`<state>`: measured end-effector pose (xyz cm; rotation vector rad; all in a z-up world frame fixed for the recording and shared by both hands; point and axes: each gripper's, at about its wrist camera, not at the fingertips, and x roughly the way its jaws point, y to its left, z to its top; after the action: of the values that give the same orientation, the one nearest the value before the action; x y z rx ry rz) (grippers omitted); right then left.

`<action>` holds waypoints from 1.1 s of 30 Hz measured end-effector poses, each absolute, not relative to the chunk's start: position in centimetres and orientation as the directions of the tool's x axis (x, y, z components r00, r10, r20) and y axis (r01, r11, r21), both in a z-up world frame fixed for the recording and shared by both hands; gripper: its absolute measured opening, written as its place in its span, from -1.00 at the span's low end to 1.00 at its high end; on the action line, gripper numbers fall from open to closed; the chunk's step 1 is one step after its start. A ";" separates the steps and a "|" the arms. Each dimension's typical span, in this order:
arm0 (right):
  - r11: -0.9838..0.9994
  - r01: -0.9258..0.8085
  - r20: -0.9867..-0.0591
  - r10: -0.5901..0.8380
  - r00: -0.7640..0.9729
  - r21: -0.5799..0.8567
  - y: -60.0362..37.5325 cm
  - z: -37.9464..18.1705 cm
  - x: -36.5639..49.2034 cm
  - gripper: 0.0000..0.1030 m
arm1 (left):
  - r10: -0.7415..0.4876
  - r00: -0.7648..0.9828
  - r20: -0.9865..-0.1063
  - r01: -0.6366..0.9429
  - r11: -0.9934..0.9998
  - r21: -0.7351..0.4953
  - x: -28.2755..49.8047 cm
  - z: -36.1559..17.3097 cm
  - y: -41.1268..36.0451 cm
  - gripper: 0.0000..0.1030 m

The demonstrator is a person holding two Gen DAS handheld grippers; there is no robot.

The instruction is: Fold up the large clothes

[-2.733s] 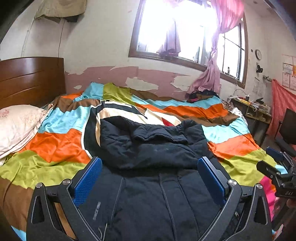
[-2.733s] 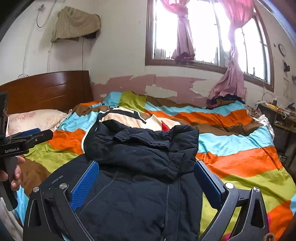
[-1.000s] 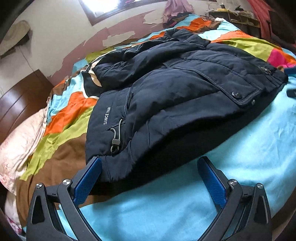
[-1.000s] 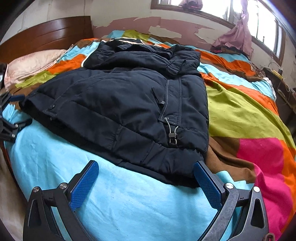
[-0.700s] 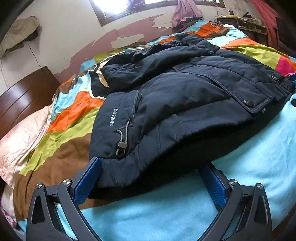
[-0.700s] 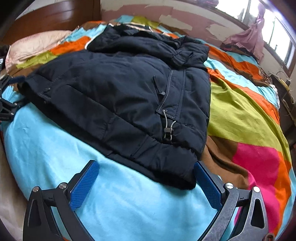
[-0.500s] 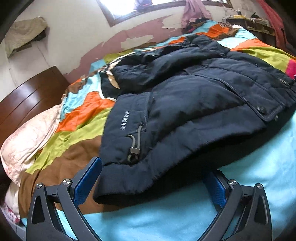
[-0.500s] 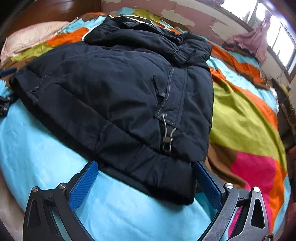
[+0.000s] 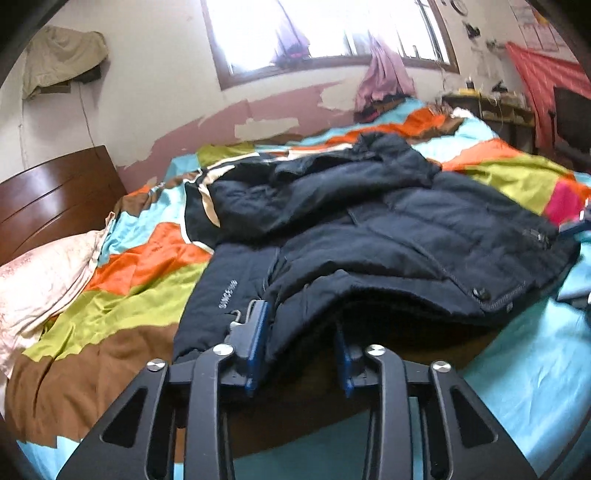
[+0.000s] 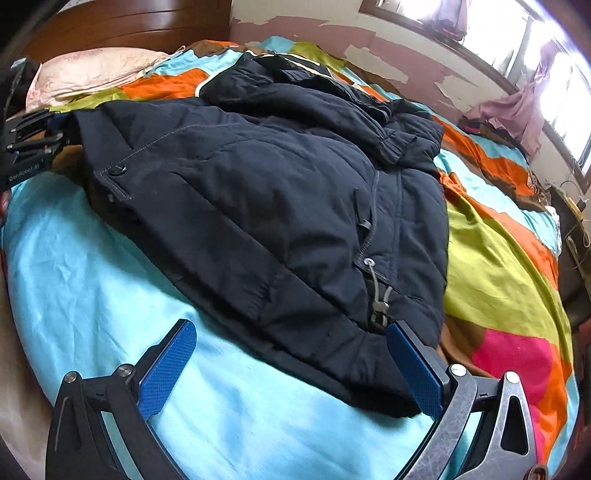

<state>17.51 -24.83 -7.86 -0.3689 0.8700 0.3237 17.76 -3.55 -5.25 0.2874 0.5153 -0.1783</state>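
Observation:
A large dark navy padded jacket [image 9: 388, 221] lies flat on the bed, hem toward me. My left gripper [image 9: 301, 332] is shut on the jacket's hem corner by the drawcord, and the fabric bunches up between its blue pads. In the right wrist view the jacket [image 10: 277, 184] fills the middle. My right gripper [image 10: 291, 365] is open, its jaws astride the other hem corner near the drawcord toggle [image 10: 380, 306]. The left gripper [image 10: 33, 147] shows at the far left edge there.
The bed has a patchwork cover [image 9: 140, 295] of cyan, orange, green, brown and pink. A pale pillow [image 9: 40, 277] and the wooden headboard [image 9: 55, 199] are at the left. A window [image 9: 314, 33] is behind the bed. A desk [image 9: 491, 107] stands at the right.
My left gripper has closed from wide open onto the jacket's hem corner. My right gripper has moved in closer to the other hem corner and stays open.

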 end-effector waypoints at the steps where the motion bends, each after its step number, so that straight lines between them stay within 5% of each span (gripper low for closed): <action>1: 0.892 -0.422 -0.792 0.139 0.595 -0.160 -24.5 -7.9 17.7 1.00 | -0.100 0.859 -0.502 0.236 0.948 0.215 17.9 -5.0 -3.4 -0.53; 11: 0.955 -0.192 -0.710 -0.027 0.704 -0.226 -26.3 -8.5 19.3 0.99 | -0.112 0.868 -0.483 0.231 0.954 0.193 17.9 -4.0 -2.9 -0.65; 19: 0.960 -0.181 -0.569 0.029 0.822 -0.212 -27.2 -7.3 17.5 0.40 | -0.058 0.816 -0.575 0.232 0.944 0.233 17.8 -6.4 -3.4 -0.60; 26: 0.972 -0.161 -0.608 0.024 0.794 -0.172 -27.7 -8.6 18.8 0.34 | -0.023 0.780 -0.625 0.224 0.944 0.244 18.0 -8.4 -3.5 -0.59; 33: 0.966 -0.165 -0.605 0.013 0.796 -0.197 -27.1 -9.1 18.7 -0.17 | 0.045 0.728 -0.684 0.195 0.943 0.269 19.2 -9.4 -4.4 -0.59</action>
<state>18.75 -27.11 -9.12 -0.2466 0.6445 0.0965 19.17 -4.42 -9.40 0.3369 0.7541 -0.0848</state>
